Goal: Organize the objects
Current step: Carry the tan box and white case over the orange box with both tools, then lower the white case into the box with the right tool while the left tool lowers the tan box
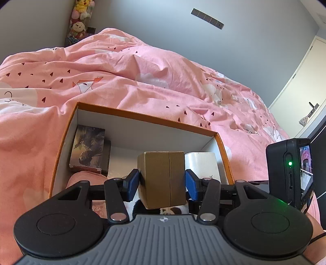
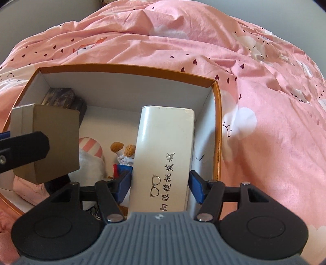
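My left gripper [image 1: 162,183] is shut on a small brown cardboard box [image 1: 162,179], its blue pads pressing on both sides. It hangs over the open orange storage box [image 1: 142,118] on the bed. My right gripper [image 2: 161,186] is shut on a long white glasses case [image 2: 165,159] with black print, held over the right side of the orange storage box [image 2: 218,122]. In the right wrist view the brown cardboard box [image 2: 55,142] shows at the left with a left finger [image 2: 24,146] on it. The white glasses case [image 1: 201,165] also shows beside the brown box in the left wrist view.
Inside the orange box lie a dark picture-printed pack [image 2: 59,95], a pink-striped soft item [image 2: 90,146] and a small plush figure [image 2: 122,149]. A rumpled pink duvet [image 1: 142,71] surrounds the box. Plush toys [image 1: 80,18] fill the far corner; a door [image 1: 301,85] stands at the right.
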A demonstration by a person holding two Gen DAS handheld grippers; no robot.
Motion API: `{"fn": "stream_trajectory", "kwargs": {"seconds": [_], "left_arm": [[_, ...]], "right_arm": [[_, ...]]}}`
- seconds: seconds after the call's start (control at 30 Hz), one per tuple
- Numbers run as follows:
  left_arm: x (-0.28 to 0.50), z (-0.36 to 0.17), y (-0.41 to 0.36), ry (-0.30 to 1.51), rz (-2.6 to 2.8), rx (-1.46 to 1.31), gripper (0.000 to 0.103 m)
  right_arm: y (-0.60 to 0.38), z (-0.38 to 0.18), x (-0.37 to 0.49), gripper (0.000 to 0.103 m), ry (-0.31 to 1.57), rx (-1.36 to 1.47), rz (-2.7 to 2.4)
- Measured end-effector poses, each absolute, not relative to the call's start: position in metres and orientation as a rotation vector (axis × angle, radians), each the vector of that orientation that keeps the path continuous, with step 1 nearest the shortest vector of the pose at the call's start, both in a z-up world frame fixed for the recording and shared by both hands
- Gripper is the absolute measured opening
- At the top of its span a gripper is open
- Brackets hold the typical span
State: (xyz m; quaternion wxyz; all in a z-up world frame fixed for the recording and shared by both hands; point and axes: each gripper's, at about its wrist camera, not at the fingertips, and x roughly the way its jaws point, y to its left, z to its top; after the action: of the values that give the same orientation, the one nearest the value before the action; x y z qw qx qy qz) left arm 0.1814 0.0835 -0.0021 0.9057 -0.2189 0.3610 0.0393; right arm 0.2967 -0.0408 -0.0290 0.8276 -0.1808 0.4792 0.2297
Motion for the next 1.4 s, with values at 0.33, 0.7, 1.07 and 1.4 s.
{"fn": "stream_trajectory", "kwargs": {"seconds": [0.33, 0.7, 1.07, 1.4], "left_arm": [[0.187, -0.006, 0.093, 0.749, 0.076, -0.477, 0.055], [0.19, -0.01, 0.088, 0.771, 0.067, -0.47, 0.055], [0.222, -0.011, 0.082, 0.823, 0.016, -0.396, 0.055], [0.245, -0.017, 0.088, 0.84, 0.058, -0.402, 0.055]], "right_arm": [[-0.04, -0.02, 0.306, 0.062, 0.983, -0.421, 0.472], [-0.029, -0.044, 0.304, 0.062, 1.07, -0.524, 0.471], [-0.038, -0.027, 0.3, 0.063, 1.075, -0.566, 0.561], [-0.024, -0.018, 0.321, 0.055, 0.896, -0.718, 0.748]]}}
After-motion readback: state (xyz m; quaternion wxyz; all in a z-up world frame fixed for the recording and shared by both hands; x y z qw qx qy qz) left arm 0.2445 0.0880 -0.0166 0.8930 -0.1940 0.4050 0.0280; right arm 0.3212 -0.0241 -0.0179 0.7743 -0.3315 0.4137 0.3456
